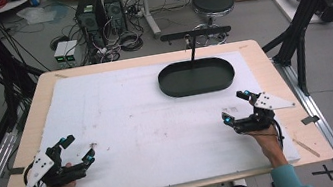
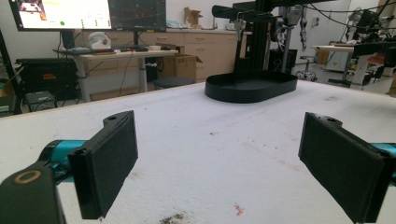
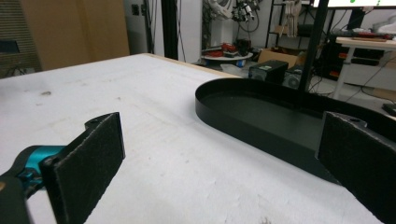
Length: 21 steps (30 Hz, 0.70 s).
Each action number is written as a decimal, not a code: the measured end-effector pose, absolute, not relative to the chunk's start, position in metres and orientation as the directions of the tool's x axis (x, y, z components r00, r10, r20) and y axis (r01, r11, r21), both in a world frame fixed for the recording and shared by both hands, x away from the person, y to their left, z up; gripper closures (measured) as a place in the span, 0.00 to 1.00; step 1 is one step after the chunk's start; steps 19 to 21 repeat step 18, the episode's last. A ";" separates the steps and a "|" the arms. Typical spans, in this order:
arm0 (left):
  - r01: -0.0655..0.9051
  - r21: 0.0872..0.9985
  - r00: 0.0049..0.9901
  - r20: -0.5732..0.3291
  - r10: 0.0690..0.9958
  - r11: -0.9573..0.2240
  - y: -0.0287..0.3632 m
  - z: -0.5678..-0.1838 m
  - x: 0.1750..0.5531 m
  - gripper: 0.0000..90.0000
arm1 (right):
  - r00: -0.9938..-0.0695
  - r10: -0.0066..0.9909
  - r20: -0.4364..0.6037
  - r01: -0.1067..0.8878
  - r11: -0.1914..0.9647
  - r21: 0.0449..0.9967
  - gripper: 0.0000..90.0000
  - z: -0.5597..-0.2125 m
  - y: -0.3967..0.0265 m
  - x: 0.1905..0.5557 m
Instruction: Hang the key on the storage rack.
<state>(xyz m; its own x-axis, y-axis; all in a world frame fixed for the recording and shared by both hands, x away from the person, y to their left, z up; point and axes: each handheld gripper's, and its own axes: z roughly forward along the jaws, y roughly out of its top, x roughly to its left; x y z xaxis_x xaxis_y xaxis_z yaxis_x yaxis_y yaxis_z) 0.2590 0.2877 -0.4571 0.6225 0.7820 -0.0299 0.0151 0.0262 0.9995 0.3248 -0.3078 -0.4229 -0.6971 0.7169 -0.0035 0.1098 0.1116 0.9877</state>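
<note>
A person stands at the near edge of a table, both forearms reaching in from below, each hand gripping a two-jaw tool. The left gripper rests low on the near left of the white foam sheet that covers most of the wooden table; its jaws are spread wide apart with nothing between them. In the left gripper view, that same gripper shows two flat black pads standing well apart over bare white foam, which carries a few small dark specks and one small reddish mark. The right gripper sits near the right edge of the sheet, a little farther forward than the left one, a grey three-cornered plate on top of it; its jaws are also released and wide, holding nothing. In the right gripper view, this gripper frames the foam and, close ahead, the wall of a black oval tray. That tray lies on the far half of the sheet, right of centre, nearer to the right gripper than to the left, and apart from both. It looks empty. In the left gripper view the tray sits well ahead. Beyond the table's far edge stand a round black stool and two computer towers on the grey floor among loose cables.
</note>
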 end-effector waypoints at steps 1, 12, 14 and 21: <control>0.015 0.999 0.623 -0.032 0.782 0.028 0.288 -0.457 0.259 0.13 | -0.699 0.715 -0.003 0.105 0.107 0.989 0.01 -0.426 -0.308 0.323; 0.015 0.999 0.623 -0.034 0.782 0.031 0.288 -0.457 0.259 0.13 | -0.676 0.737 0.007 0.083 0.067 0.994 0.01 -0.449 -0.310 0.317; 0.017 0.999 0.622 -0.035 0.782 0.031 0.288 -0.457 0.259 0.13 | -0.678 0.735 0.016 0.089 0.061 0.994 0.01 -0.449 -0.310 0.317; 0.012 1.000 0.623 -0.030 0.782 0.029 0.288 -0.457 0.259 0.13 | -0.670 0.743 0.008 0.087 0.067 0.994 0.01 -0.449 -0.309 0.317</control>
